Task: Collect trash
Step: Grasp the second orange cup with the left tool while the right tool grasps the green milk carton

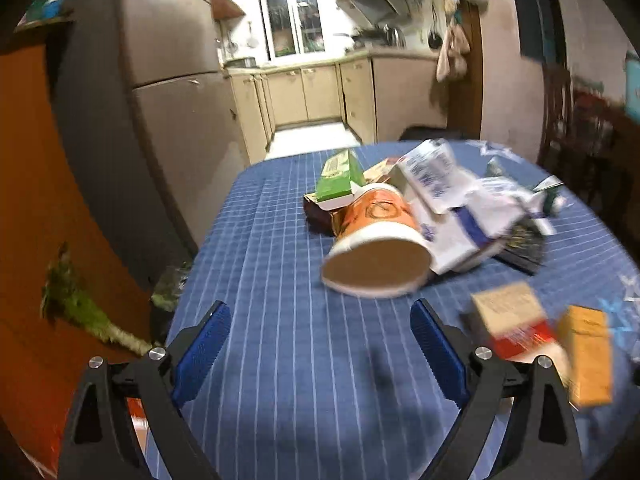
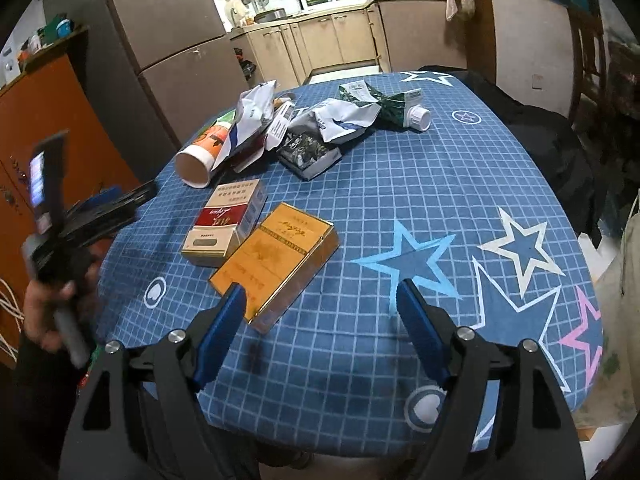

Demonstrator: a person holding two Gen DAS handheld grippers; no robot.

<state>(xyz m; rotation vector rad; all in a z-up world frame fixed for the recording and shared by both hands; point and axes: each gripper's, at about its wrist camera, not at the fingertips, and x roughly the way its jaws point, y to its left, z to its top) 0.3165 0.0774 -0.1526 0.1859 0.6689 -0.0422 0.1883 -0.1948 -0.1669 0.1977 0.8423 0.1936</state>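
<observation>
Trash lay scattered on the bench [image 2: 400,184], which carried a blue checked cloth with stars. Nearest the right side: a yellow carton [image 2: 276,260] lying flat, touching a red-and-white box [image 2: 224,228] just beyond it. Further in: a paper cup [image 1: 376,248] on its side, mouth toward the left camera, partly under crumpled white wrappers [image 1: 452,196]. Against the cup's far side a green box [image 1: 338,176]; behind the pile a dark flat packet [image 2: 310,152] and a squashed green carton with a white cap [image 2: 400,110].

Left hand-held gripper [image 1: 320,320]: jaws wide apart, nothing between them, hovering over bare cloth just short of the cup. Right hand-held gripper [image 2: 320,304]: jaws parted, nothing gripped; its left pad stood at the near corner of the yellow carton. Contact there could not be settled from the view; probably not pressing.

Step judged: approach, nothing collected yet. No bin or bag identifiable in either view.

Next move, judged: left to advance and straddle the cup's rim or wall, then close gently since the paper wall would crush. Right to shift leftward so the yellow carton sits between the pads across its narrow side; the flat lie would need a low, tilted entry.

The left view was smeared by motion blur, so the box edges at its right were uncertain.
</observation>
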